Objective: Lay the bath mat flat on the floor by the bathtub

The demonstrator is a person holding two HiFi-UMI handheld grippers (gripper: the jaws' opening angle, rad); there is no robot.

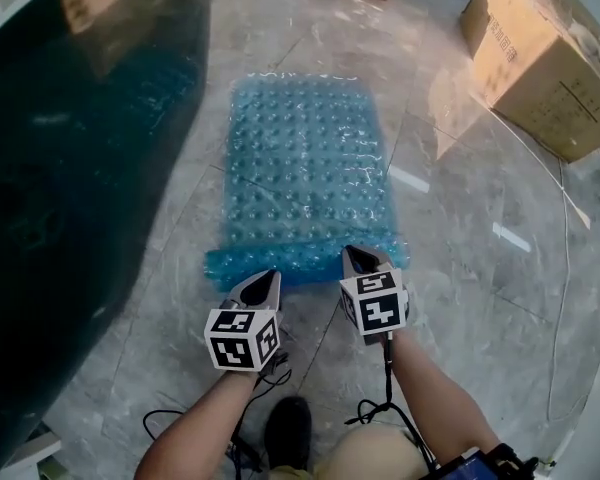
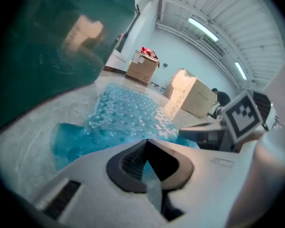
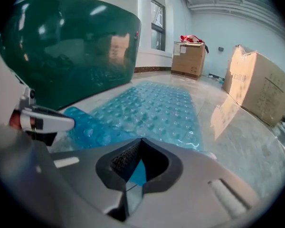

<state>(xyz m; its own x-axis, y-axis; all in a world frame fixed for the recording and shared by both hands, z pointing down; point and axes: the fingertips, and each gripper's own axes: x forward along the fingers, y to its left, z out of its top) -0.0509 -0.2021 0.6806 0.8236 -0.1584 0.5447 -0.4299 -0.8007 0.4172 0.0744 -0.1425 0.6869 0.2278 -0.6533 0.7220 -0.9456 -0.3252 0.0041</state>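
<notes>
Beside the left edge of the head view stands the dark green bathtub (image 1: 70, 168), its curved wall running along the marble floor (image 1: 460, 298). A narrow strip of bare floor lies between the tub and the left long edge of the blue, bumpy bath mat (image 1: 305, 168). The mat lies lengthwise away from the person. Most of it is spread flat, but its near edge is bunched into a raised fold, and the near left corner curls up off the floor. The left gripper (image 1: 265, 280) meets that fold towards its left end, its jaws closed with blue mat material pinched between them. The right gripper (image 1: 363, 260) meets the fold near its right end, its jaws likewise closed on the mat's edge. A dark shoe (image 1: 288, 428) stands just behind the two grippers. Right of the mat's long edge the floor is open, crossed by a thin cable (image 1: 563, 268), as far as a large cardboard box (image 1: 540, 68).
</notes>
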